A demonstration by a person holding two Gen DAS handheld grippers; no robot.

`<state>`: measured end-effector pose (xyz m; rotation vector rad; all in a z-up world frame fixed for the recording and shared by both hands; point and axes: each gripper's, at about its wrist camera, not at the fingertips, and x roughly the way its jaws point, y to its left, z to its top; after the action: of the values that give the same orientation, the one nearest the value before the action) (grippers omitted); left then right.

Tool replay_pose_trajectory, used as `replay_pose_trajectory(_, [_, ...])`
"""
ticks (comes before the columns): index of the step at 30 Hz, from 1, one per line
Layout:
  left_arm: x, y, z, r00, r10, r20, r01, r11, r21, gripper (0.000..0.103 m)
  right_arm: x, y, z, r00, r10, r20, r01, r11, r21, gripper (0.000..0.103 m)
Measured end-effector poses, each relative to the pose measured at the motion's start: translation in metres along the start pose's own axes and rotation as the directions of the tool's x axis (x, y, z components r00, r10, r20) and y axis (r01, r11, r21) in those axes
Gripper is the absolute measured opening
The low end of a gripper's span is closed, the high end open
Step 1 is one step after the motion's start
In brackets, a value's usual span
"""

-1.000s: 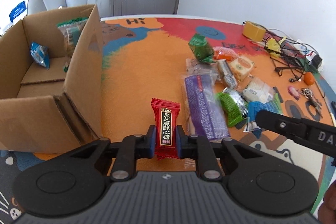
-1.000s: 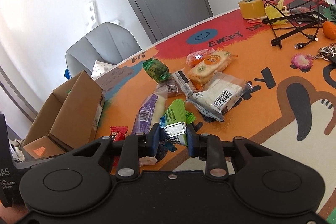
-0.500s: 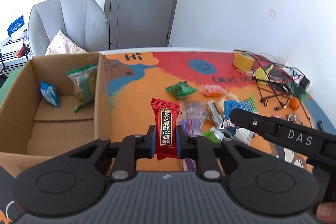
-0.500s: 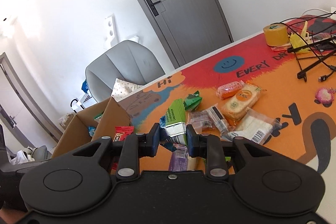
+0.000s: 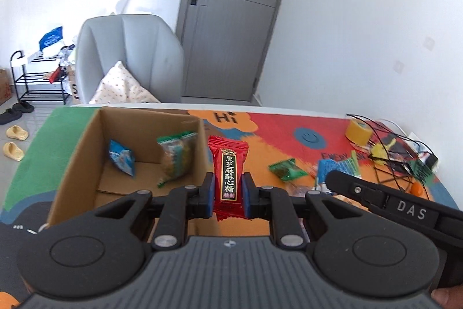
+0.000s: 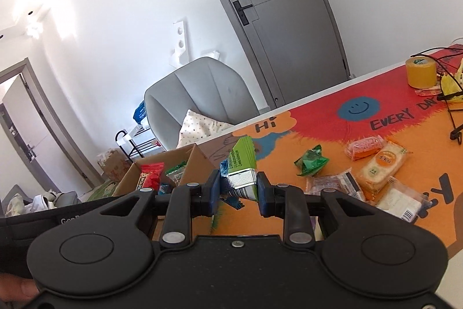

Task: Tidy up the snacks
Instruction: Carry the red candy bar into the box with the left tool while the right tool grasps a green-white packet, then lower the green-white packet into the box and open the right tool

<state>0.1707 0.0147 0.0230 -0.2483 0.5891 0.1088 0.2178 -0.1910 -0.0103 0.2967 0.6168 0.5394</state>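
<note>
Between the L gripper's (image 5: 228, 194) blue pads sits a red candy (image 5: 228, 175), pinched across its lower half, jaws nearly closed on it, pack standing upright w/ the top seal sticking well clear above. R gripper (image 6: 238, 188) is likewise clamped, on a green pack (image 6: 241, 164) at its silver crimped end, w/ what looks like a blue wrapper (image 6: 224, 170) caught alongside; can't tell if that's one item or two. Handling, as a guess: both are light, thin foil/plastic, soft and crinkly, a bit slick, so a grip at a seal or across the flat body works, but the free end will flop and could snag. Contents prob. brittle, so no need for more squeeze. Outward from the L tool: box (image 5: 75, 152) is just ahead and left, open top, its near-right wall right behind the candy in left wrist view. Inside, a blue pack (image 5: 121, 157) leans on the left wall and a green-topped biscuit pack (image 5: 176, 155) leans on the right wall; floor between looks mostly free, so room to drop. Edge to mind is that right wall rim, since the candy hangs near it. R gripper's body (image 5: 405, 210) crosses close at right in left wrist view, so the two tools are near each other; better go in one at a time. Remaining snacks (image 6: 376, 167) lie scattered on the mat (image 6: 332, 135) to the right, well apart from the box.
</note>
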Motion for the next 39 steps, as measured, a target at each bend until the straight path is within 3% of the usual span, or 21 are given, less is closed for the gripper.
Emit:
replay_pose_trajectory(14, [0.001, 0.072, 0.016, 0.996, 0.093, 0.017, -0.091, 0.989, -0.118, 0.018, 0.032, 0.052, 0.006, 0.997, 0.071, -0.024, -0.072, 0.995, -0.071, 0.027])
replay_pose_trajectory(29, [0.004, 0.111, 0.020, 0.990, 0.141, 0.013, -0.136, 0.970, -0.202, 0.022, 0.058, 0.090, 0.008, 0.993, 0.102, -0.065, -0.110, 0.985, -0.132, 0.027])
replay_pose_trajectory(39, [-0.010, 0.138, 0.016, 0.989, 0.149, 0.017, -0.139, 0.957, -0.255, 0.038, 0.088, 0.108, 0.005, 0.988, 0.093, -0.119, -0.111, 0.982, -0.152, 0.027])
